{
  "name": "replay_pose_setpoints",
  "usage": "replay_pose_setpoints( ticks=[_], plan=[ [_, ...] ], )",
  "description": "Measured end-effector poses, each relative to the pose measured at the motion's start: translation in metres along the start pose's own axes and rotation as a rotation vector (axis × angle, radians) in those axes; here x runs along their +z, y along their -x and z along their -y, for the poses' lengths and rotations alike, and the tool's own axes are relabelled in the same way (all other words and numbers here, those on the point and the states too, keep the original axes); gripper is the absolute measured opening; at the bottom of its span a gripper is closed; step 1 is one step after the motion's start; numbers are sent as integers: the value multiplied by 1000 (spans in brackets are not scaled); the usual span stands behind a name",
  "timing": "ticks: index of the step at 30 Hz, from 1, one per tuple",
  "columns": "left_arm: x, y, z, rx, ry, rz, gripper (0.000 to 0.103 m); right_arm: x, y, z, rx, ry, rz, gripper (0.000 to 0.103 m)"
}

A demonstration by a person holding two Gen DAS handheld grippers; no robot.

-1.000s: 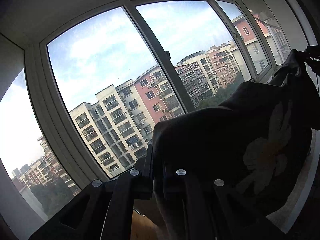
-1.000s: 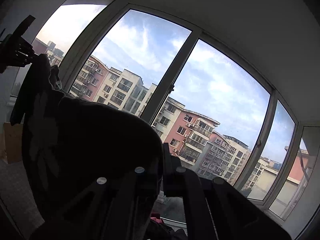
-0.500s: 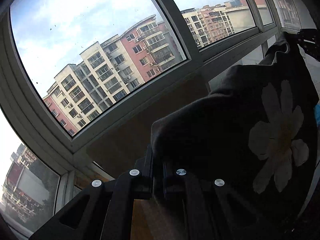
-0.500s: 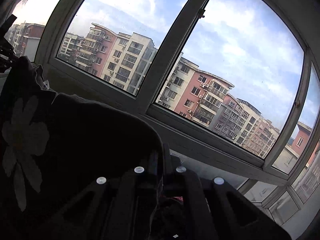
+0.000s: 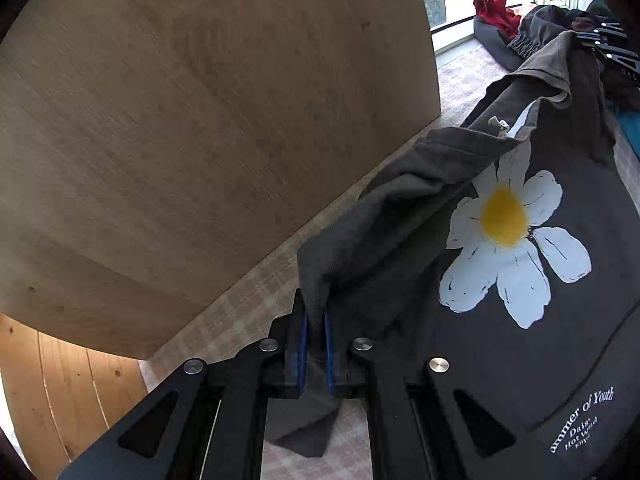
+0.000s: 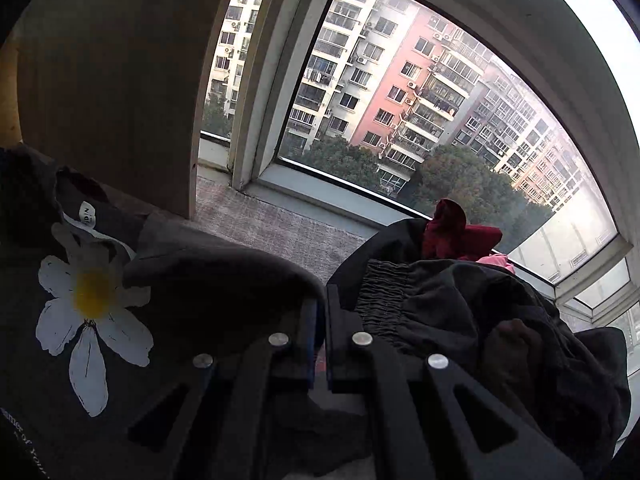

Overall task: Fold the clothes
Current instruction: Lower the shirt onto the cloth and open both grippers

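Dark grey cotton T-shirt with a white daisy print (image 5: 516,320), pinched at one edge in the closed left gripper (image 5: 315,344) and the closed right gripper (image 6: 319,334), hung low over the checked worktop (image 5: 240,312); best lowered evenly, edge kept taut.

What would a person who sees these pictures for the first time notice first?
Most striking is the big white daisy print with its yellow centre on the dark T-shirt, spread right of the left claw, which pinches a fold of it. In the right wrist view, pink and white apartment blocks fill the window above a pile of dark clothes.
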State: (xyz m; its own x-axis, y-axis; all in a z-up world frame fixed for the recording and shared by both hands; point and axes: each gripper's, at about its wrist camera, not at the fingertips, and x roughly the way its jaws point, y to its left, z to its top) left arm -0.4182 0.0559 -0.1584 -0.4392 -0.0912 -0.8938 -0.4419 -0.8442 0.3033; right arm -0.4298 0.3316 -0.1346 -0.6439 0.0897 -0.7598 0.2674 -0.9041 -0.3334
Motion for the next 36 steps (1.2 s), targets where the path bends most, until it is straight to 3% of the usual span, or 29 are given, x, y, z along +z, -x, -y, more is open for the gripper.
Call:
replay_pose_setpoints(
  ticks=[3, 6, 7, 11, 13, 14, 18, 21, 24, 29, 33, 36],
  plan=[
    [8, -26, -1, -15, 14, -52, 15, 3, -29, 0, 66, 18, -88, 6],
    [11, -36, -5, -49, 37, -81, 18, -1, -49, -4, 87, 53, -178, 22],
    [13, -35, -7, -63, 40, -84, 22, -2, -49, -6, 81, 69, -197, 23],
    [14, -13, -25, -13, 54, -55, 23, -3, -31, 12, 103, 70, -173, 26],
    [8, 3, -33, 9, 70, -43, 23, -1, -12, 29, 129, 13, -139, 37],
    [0, 12, -36, 24, 76, -38, 23, -2, 0, 36, 156, -15, -122, 37],
    [-75, 60, -58, 29, 112, 7, 23, -12, 59, 51, 210, -66, -34, 37],
    [-126, 106, -44, -7, 125, 53, 27, -33, 105, 62, 237, -109, 35, 37],
    [-199, 124, -17, -66, 140, 47, 32, -63, 151, 67, 216, -122, 74, 37],
    [-317, 129, 44, -183, 123, -54, 31, -155, 203, 33, 284, -104, 30, 37],
    [-378, 128, 93, -267, 29, -127, 31, -242, 220, -10, 315, -121, -61, 37],
    [-396, 124, 118, -306, -31, -133, 31, -307, 233, -43, 338, -134, -129, 37]
  ],
)
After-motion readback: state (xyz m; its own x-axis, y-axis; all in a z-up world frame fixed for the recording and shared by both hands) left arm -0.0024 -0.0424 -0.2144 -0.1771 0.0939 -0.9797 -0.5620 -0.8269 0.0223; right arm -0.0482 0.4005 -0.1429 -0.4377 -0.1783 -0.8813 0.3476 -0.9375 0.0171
